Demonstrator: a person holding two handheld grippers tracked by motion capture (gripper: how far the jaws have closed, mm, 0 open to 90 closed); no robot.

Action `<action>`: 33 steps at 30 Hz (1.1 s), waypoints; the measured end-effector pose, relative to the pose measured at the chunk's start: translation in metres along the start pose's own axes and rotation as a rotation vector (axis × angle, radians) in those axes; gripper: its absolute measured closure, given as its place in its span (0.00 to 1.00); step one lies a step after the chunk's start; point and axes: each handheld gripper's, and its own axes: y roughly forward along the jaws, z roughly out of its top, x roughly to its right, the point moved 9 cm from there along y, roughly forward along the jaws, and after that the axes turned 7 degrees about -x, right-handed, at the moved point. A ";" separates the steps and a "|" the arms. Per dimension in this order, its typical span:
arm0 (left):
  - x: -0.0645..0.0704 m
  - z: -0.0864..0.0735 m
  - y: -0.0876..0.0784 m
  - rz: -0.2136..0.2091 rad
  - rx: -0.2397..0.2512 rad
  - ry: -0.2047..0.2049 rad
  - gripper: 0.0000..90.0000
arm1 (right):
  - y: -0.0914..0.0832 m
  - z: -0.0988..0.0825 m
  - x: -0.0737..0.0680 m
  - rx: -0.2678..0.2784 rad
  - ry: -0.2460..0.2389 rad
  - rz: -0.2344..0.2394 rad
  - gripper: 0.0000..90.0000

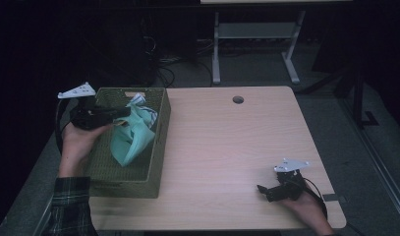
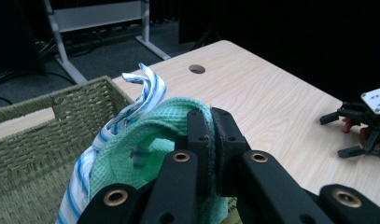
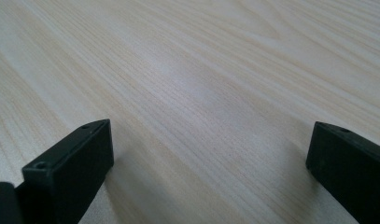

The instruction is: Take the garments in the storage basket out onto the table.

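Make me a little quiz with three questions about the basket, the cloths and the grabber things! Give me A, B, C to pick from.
1. Where does the woven basket stand?
A. on the table's left side
B. on the floor
C. beside the round hole

2. What colour is the cloth in the left gripper?
A. red
B. green
C. black

3. How are the right gripper jaws?
A. shut on a cloth
B. shut on nothing
C. wide open

Answers: 1 A, the high view shows it at the table's left edge. 2 B, the pinched cloth is mint green. 3 C, bare wood lies between them.
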 end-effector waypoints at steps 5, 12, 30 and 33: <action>0.009 0.017 -0.011 0.010 0.026 0.013 0.96 | 0.000 0.000 -0.001 -0.003 0.006 0.001 0.00; 0.022 0.036 -0.018 0.013 0.050 0.042 0.96 | 0.000 0.000 0.000 -0.004 0.006 0.001 0.00; 0.064 0.070 -0.004 -0.068 0.105 0.093 0.96 | 0.000 0.000 0.000 -0.004 0.005 0.002 0.00; 0.072 0.073 0.002 -0.088 0.113 0.099 0.96 | 0.000 0.000 0.000 -0.003 0.004 0.002 0.00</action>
